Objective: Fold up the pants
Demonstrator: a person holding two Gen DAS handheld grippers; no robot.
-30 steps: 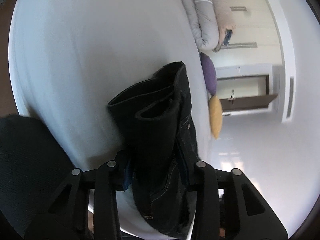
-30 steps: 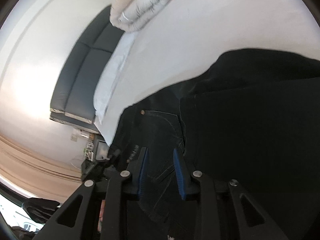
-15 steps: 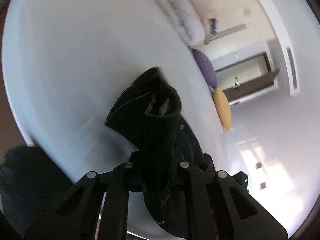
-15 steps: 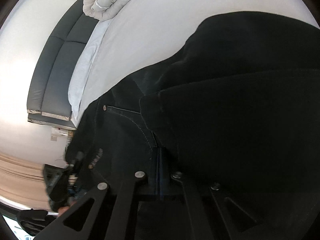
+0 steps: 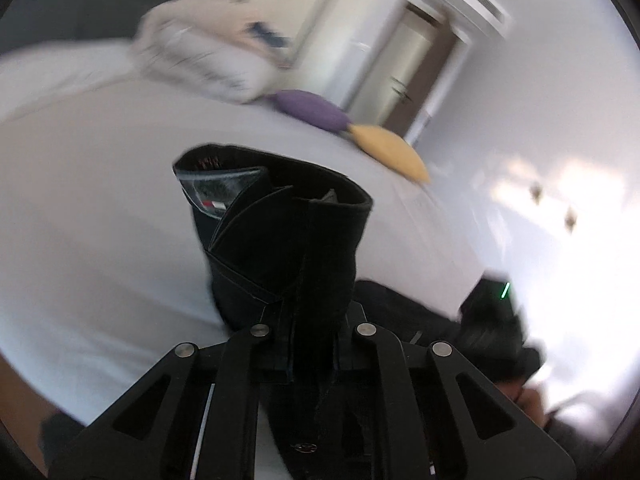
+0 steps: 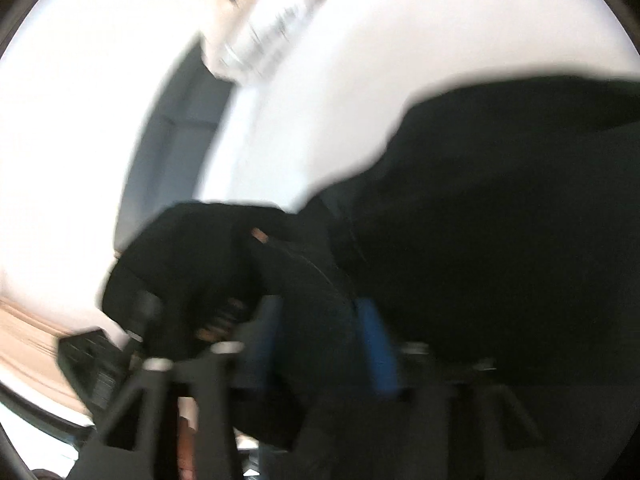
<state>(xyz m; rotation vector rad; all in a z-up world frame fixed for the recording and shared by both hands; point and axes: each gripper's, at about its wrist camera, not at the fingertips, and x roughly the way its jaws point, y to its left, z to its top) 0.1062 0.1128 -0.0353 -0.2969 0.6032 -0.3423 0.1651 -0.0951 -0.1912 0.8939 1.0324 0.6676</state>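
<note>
Two grippers are both on one pair of dark pants, over a wide bed (image 5: 92, 216) dressed in a pale sheet. The bed takes up most of the left wrist view. Against its far side lies a rolled quilt (image 5: 208, 60), blurred, with a purple cushion (image 5: 312, 109) just beside it and a yellow cushion (image 5: 390, 148) touching that one's end. Behind them stands a doorway (image 5: 404, 72) in a white wall.

The pants (image 5: 280, 240) are bunched and lifted above the sheet, the fabric standing up in folded layers with a label showing inside the top fold. In the right wrist view the pants (image 6: 500, 220) spread as a big black mass across the right half of the frame, hanging in front of the bed, everything smeared by motion.

The left gripper (image 5: 312, 344) has its jaws pressed in on a thick fold of the denim, cloth filling the gap completely. The right gripper (image 6: 324, 340) has its blue pads (image 6: 378, 344) set a little apart with a stitched part of the pants between them, pinching it. A gloved hand (image 6: 180, 256) shows at the left of that view, beside the gripper.
</note>
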